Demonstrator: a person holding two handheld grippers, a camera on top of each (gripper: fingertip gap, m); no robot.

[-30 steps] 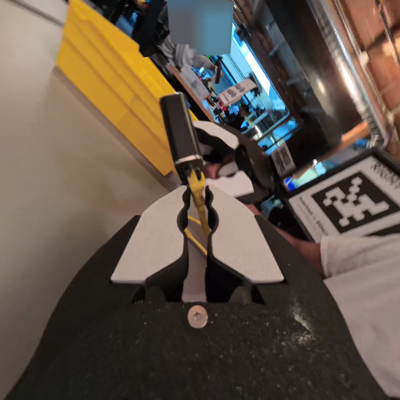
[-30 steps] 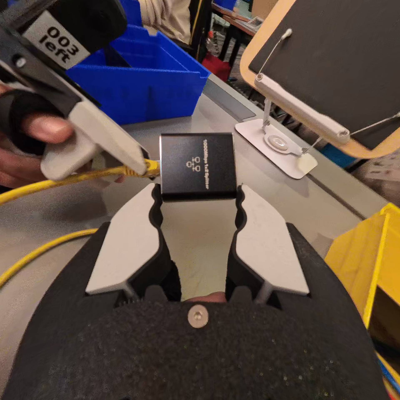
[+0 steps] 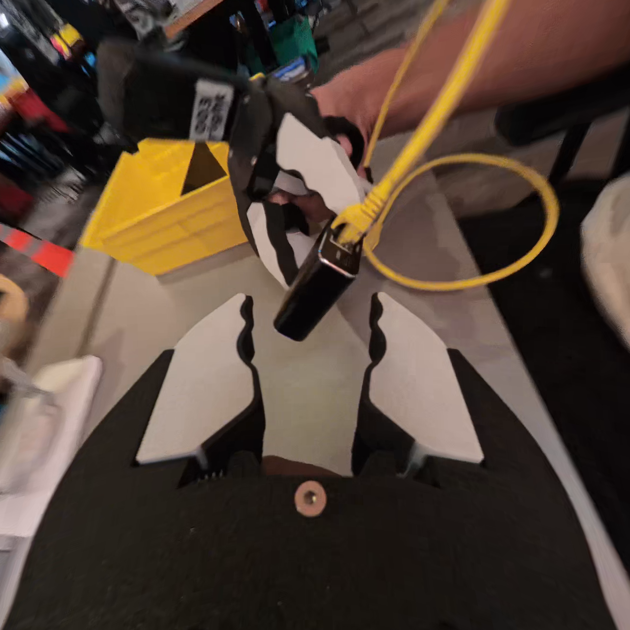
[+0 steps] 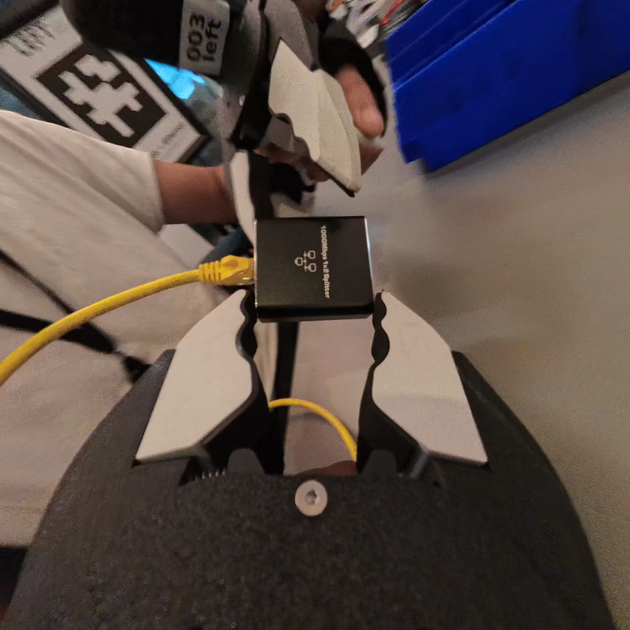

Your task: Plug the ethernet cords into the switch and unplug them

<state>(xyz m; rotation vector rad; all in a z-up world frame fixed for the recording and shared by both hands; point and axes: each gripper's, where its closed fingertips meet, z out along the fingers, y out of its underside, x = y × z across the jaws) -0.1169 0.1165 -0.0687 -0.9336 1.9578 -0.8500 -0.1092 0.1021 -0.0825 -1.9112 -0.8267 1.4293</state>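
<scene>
The black switch box (image 4: pixel 312 266) is gripped at its near end by my right gripper (image 4: pixel 313 300), held above the grey table (image 4: pixel 511 289). A yellow ethernet plug (image 4: pixel 228 271) sits in a port on the switch's left side, and its cord (image 4: pixel 102 306) trails off to the left. In the left wrist view the switch (image 3: pixel 317 289) hangs tilted from the right gripper (image 3: pixel 296 204), with the plug (image 3: pixel 354 218) on top and the cord looping (image 3: pixel 477 283) to the right. My left gripper (image 3: pixel 310 300) is open and empty just short of the switch. It also shows in the right wrist view (image 4: pixel 306 153).
A yellow bin (image 3: pixel 163 211) stands on the table behind the switch. A blue bin (image 4: pixel 511 78) stands at the far right. A black-and-white marker board (image 4: pixel 102 92) and the person's sleeve (image 4: pixel 68 204) are on the left. A white cloth (image 3: pixel 51 426) lies at the left. Less than 4 cm separates the two grippers' tips.
My left gripper has let go of the yellow plug, opened wide and drawn back. The plug stays in the switch. The right gripper still holds the switch and has turned it.
</scene>
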